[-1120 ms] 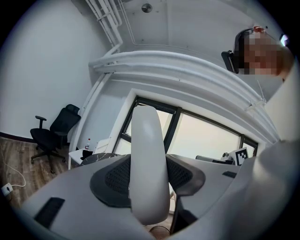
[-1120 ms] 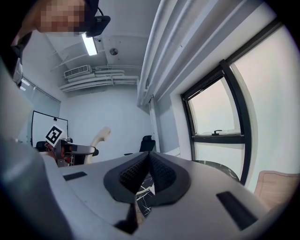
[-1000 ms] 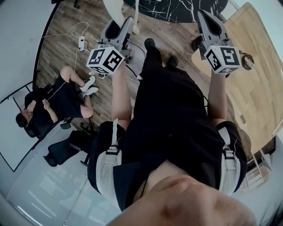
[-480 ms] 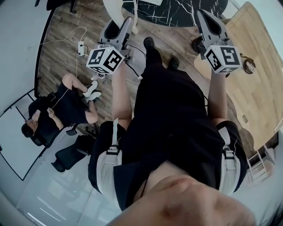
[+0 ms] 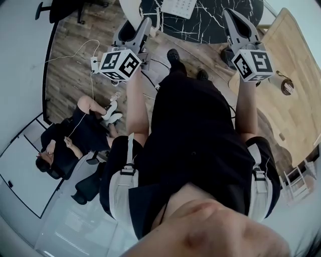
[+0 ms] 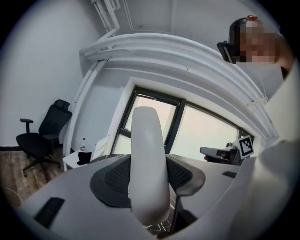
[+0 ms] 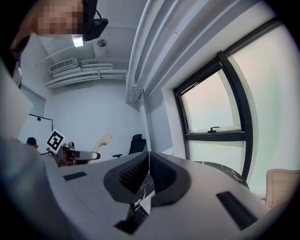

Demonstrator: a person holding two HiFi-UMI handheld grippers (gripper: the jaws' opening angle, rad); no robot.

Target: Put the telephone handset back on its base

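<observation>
The left gripper clamps its black, ribbed pads on the smooth, curved white telephone handset, which stands upright between them. The right gripper has its matching pads pressed together on nothing. Since a second ago the round black marble table, veined in white, has come further into the head view, and the white keypad telephone base now shows on it at the far edge. The floor is brown wood planking, with a pale wooden table at right and large windows beyond.
</observation>
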